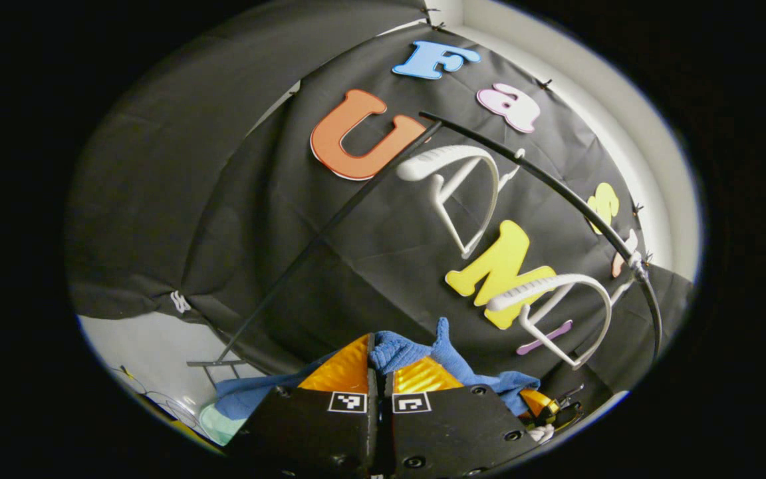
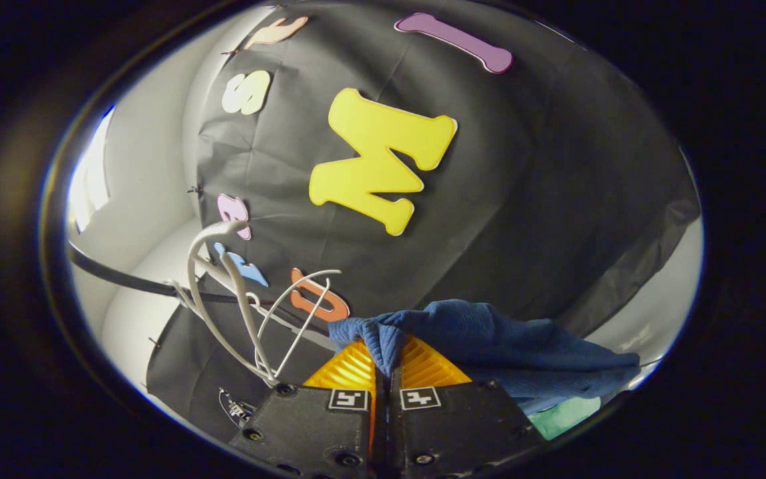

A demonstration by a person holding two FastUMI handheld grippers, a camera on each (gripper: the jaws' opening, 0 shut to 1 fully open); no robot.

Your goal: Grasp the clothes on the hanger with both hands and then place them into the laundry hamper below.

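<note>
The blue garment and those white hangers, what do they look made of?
The blue garment looks like soft knit fabric, matte: fine ribbed texture and loose folds where each tool pinches it. The white hangers look like smooth moulded plastic with a ridged shoulder grip. They hang from a thin black rail, probably metal.

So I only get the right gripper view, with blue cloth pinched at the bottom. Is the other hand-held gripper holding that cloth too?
Observer: Yes. In the left gripper view, the left hand-held gripper is shut on a bunch of the blue cloth.
Operator: Is the cloth off its hanger?
Observer: It looks so. There the upper white hanger and lower white hanger hang bare on the black rail, apart from the cloth.
Operator: What holds that rail up?
Observer: A slanted black pole runs down from the rail's upper end toward the lower left.
</note>
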